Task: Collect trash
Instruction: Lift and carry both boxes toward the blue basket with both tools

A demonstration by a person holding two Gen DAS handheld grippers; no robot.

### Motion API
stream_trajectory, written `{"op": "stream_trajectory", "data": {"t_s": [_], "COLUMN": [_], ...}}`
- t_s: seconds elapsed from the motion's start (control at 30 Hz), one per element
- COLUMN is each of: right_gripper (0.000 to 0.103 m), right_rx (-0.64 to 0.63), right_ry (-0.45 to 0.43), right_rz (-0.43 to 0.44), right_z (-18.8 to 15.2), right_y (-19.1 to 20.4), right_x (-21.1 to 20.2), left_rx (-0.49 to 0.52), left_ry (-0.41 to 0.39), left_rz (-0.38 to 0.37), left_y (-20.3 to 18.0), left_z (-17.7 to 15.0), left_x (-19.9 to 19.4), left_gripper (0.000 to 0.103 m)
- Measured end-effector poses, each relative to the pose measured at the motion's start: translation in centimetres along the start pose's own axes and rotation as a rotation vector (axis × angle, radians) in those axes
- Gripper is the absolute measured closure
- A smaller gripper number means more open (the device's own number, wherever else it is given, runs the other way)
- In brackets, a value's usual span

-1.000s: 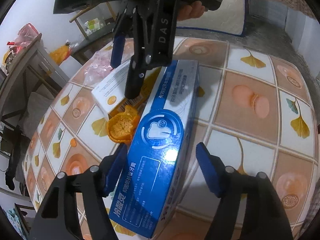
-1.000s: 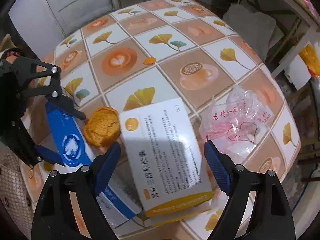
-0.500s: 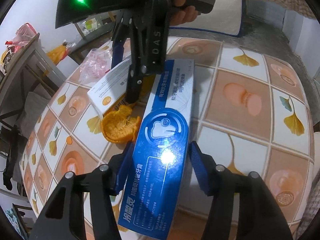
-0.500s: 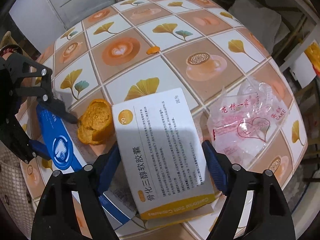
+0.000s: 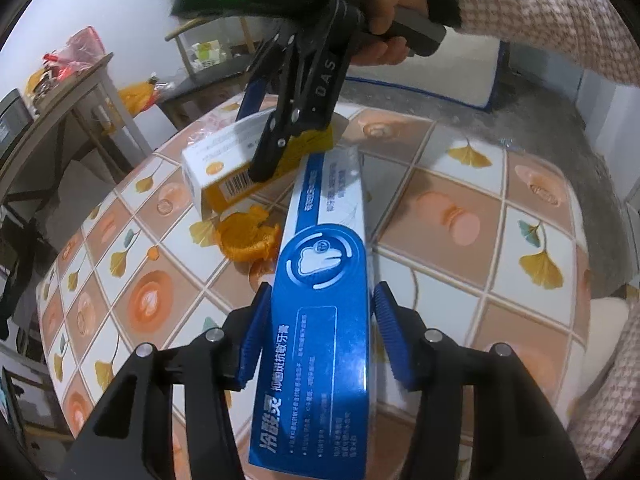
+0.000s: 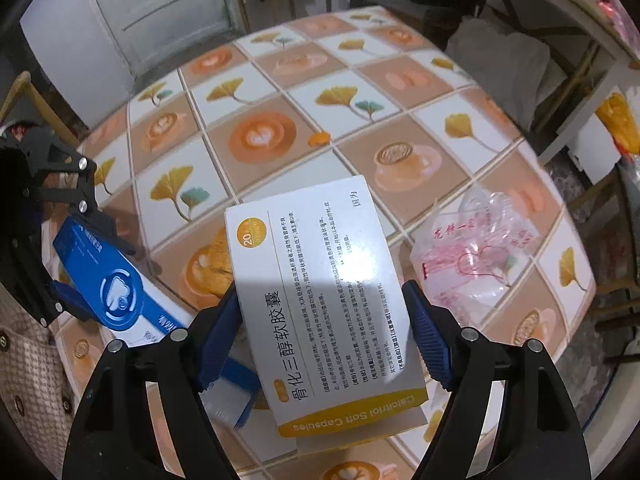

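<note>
My left gripper (image 5: pixel 318 328) is shut on a long blue toothpaste box (image 5: pixel 324 292) and holds it tilted above the tiled table (image 5: pixel 500 240). My right gripper (image 6: pixel 322 316) is shut on a white and yellow capsule box (image 6: pixel 316 288), lifted off the table. In the left wrist view the right gripper (image 5: pixel 256 140) holds that box (image 5: pixel 224 160) at the far side. An orange peel (image 5: pixel 248 236) lies on the table between the boxes. A clear pink-printed plastic bag (image 6: pixel 476 252) lies right of the capsule box. A small peel scrap (image 6: pixel 320 138) lies mid-table.
A wooden side table (image 5: pixel 60 104) with bags stands left of the tiled table. A grey door (image 6: pixel 160 12) and a chair (image 6: pixel 24 92) are beyond the table in the right wrist view. A shelf with a yellow bag (image 6: pixel 616 120) is at the right.
Both grippers closed on their boxes and lifted them off the table. The capsule box rose away from the orange peel, and the toothpaste box tilted up.
</note>
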State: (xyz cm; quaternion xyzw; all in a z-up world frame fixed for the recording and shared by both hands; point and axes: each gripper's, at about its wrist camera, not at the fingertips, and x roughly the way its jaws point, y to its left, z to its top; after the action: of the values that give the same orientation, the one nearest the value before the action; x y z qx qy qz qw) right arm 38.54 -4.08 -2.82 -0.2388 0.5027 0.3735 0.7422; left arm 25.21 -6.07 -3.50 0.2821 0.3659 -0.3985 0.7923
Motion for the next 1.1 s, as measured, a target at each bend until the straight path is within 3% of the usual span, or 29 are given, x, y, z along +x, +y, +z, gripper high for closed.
{"op": "stream_trajectory", "data": {"t_s": [0.17, 0.33, 0.67, 0.8, 0.93, 1.1], "right_gripper": [0.029, 0.029, 0.029, 0.029, 0.029, 0.029], "right_rx": [0.045, 0.115, 0.323, 0.463, 0.644, 0.954], "right_ry": [-0.093, -0.205, -0.408, -0.474, -0.540, -0.589], "right_rz": [-0.006, -0.012, -0.079, -0.145, -0.209, -0.317], "right_z": [-0.4, -1.3, -8.4, -14.4, -22.2, -34.2], "right_y": [0.6, 1.8, 4.5, 5.6, 6.2, 7.0], "right_x": [-3.6, -7.9, -16.8, -20.7, -23.9, -26.4], "left_rx": [-0.041, -0.145, -0.303, -0.374, -0.446, -0.415], "left_ry": [-0.026, -0.073, -0.183, -0.226, -0.259, -0.248], "left_rz": [0.020, 0.048, 0.095, 0.096, -0.003, -0.115], "left_y": [-0.7, -0.7, -2.3, -3.1, -4.1, -8.6], "left_z": [-0.3, -0.6, 0.5, 2.3, 5.1, 10.3], "left_x": [-2.1, -5.0, -9.6, -10.5, -10.0, -7.8], "left_gripper": [0.053, 0.054, 0.054, 0.054, 0.054, 0.054]}}
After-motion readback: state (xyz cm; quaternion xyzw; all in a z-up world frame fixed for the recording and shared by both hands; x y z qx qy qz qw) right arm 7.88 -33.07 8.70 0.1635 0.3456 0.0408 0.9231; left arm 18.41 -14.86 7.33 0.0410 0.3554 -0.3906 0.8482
